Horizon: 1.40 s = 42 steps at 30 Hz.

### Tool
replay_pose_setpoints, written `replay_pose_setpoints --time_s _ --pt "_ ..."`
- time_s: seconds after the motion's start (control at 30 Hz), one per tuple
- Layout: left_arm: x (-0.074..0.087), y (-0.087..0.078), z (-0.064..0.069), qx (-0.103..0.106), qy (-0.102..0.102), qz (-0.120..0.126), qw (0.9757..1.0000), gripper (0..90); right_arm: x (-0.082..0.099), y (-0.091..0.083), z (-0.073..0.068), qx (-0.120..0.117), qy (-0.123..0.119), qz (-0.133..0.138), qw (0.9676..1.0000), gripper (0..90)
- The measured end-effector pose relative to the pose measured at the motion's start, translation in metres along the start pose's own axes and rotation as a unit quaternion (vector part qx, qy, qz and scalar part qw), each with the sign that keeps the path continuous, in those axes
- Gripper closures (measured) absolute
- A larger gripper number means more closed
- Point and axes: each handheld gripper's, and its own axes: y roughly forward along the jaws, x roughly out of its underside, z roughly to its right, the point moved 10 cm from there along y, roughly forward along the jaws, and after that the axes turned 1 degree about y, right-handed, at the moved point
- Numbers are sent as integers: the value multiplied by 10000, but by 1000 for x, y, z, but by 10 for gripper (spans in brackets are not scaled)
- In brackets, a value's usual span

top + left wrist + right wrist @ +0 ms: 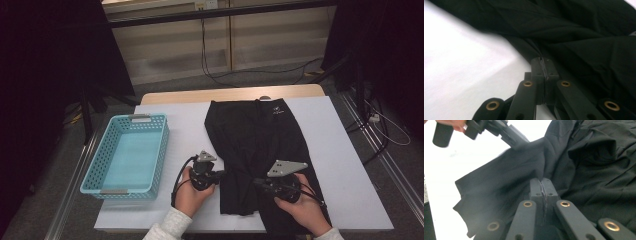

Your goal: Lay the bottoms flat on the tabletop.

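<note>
Pinching near hem of black garment (255,150): right gripper (260,183) jaws pressed on a fold, left gripper (220,174) jaws pressed on its left edge. Fabric soft, matte, creased, w/ small white logo at far end. Lies mid bench (345,165) on white sheet. Left of garment: perforated teal plastic basket (127,155), rectangular.

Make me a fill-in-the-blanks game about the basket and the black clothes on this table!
1. The basket on the table is coloured ____.
2. Inside, the basket is ____.
3. The left gripper and the right gripper are each pinching the ____ garment.
4. In the high view, the basket lies on the ____ side of the garment.

Missing words: turquoise; empty; black; left
</note>
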Motion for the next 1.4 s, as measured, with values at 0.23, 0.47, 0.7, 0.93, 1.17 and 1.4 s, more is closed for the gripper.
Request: replay_pose_setpoints --time_s 0.23,0.47,0.7,0.93,1.17,1.4 --pt "2 -28 -10 -86 -202 65 9997 895 -2 5 -3 -60 -43 -30 10000 882" --pt "12 -44 -22 -206 -504 45 9985 894 -2 17 -14 -226 -232 -198 9993 900" --pt "21 -50 -30 -270 -678 -23 9973 890 -3 17 -14 -249 -216 -200 9993 900" --pt "19 -45 -30 -198 -663 11 9976 818 -9 14 -18 -324 -250 -42 9992 900" --pt "10 -38 -24 -50 -573 231 9981 580 -13 17 -28 -478 -270 34 9985 897" --pt "10 -26 -13 151 -545 169 9983 548 -15 23 -43 -608 -406 79 9973 867"
